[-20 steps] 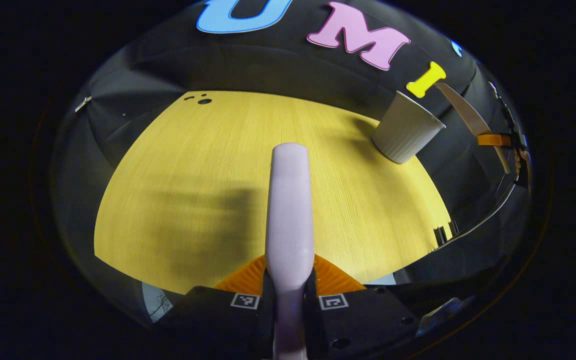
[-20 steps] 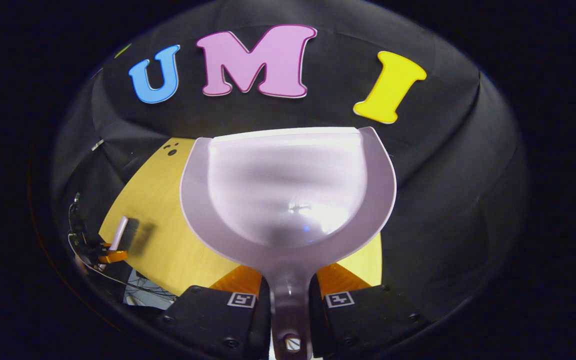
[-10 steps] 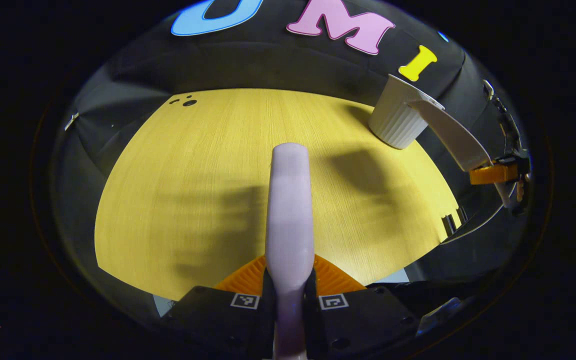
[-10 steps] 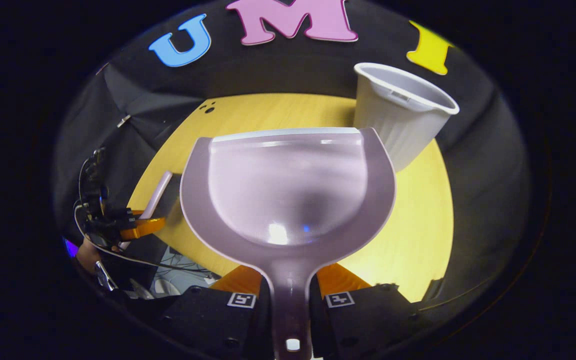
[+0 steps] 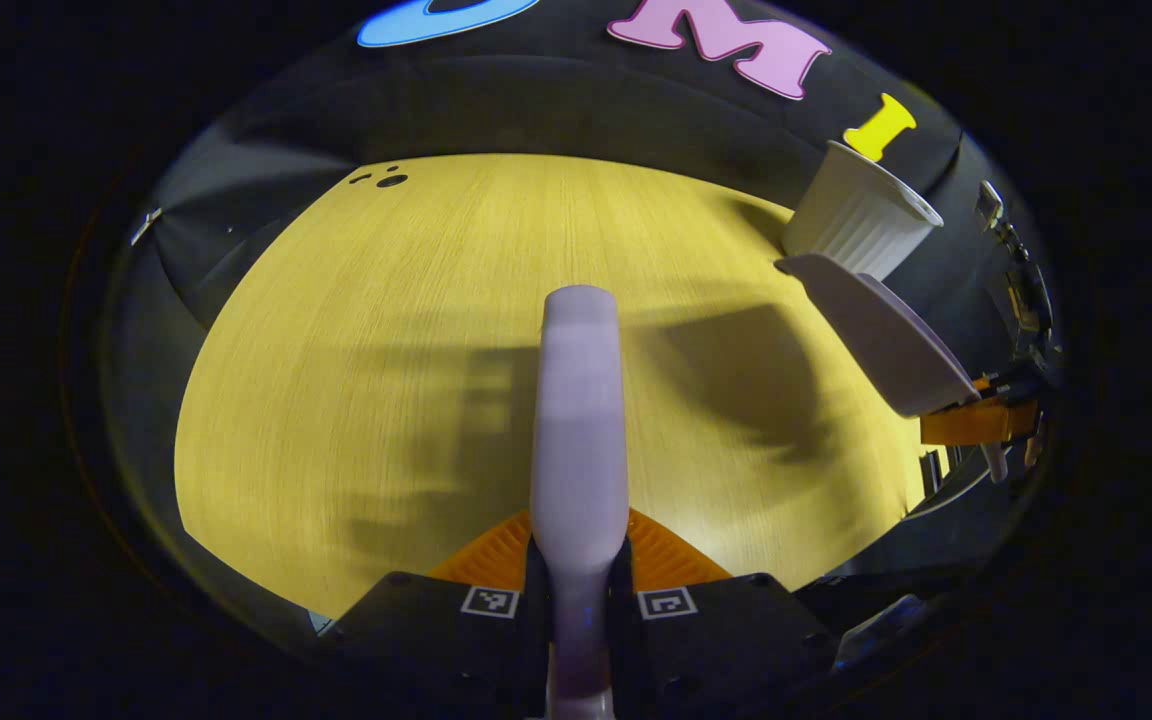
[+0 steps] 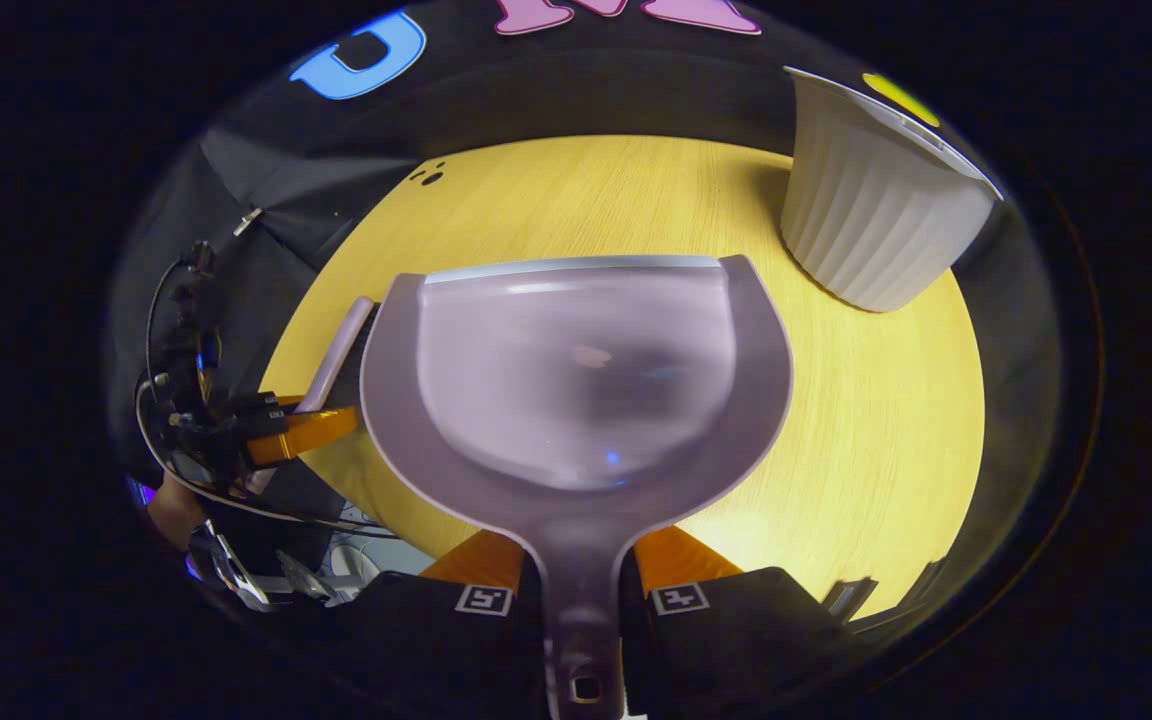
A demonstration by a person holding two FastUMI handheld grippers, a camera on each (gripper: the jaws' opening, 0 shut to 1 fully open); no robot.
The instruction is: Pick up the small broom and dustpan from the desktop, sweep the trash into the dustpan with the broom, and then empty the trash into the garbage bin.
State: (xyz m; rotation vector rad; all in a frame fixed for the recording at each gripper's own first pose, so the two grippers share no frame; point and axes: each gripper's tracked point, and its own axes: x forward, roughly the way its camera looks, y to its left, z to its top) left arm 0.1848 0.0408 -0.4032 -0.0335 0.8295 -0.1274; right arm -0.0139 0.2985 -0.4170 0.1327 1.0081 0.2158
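Left gripper (image 5: 578, 585) clamped on broom (image 5: 579, 420); right gripper (image 6: 581, 595) pinching dustpan (image 6: 576, 380) handle, above desktop (image 6: 866, 420) near garbage bin (image 6: 871, 215)

Dim booth, table (image 5: 356, 330) lit from above; soft blurry shadows, strong fisheye bending at edges, dustpan (image 6: 576, 380) slightly blurred.

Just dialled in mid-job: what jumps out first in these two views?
In the right gripper view, the pale lilac plastic dustpan dominates, its handle clamped in the right hand-held gripper above the yellow wood-grain desktop. A white ribbed garbage bin stands at the desktop's far right. In the left gripper view, the left hand-held gripper clamps the lilac broom handle, which points out over the desktop.
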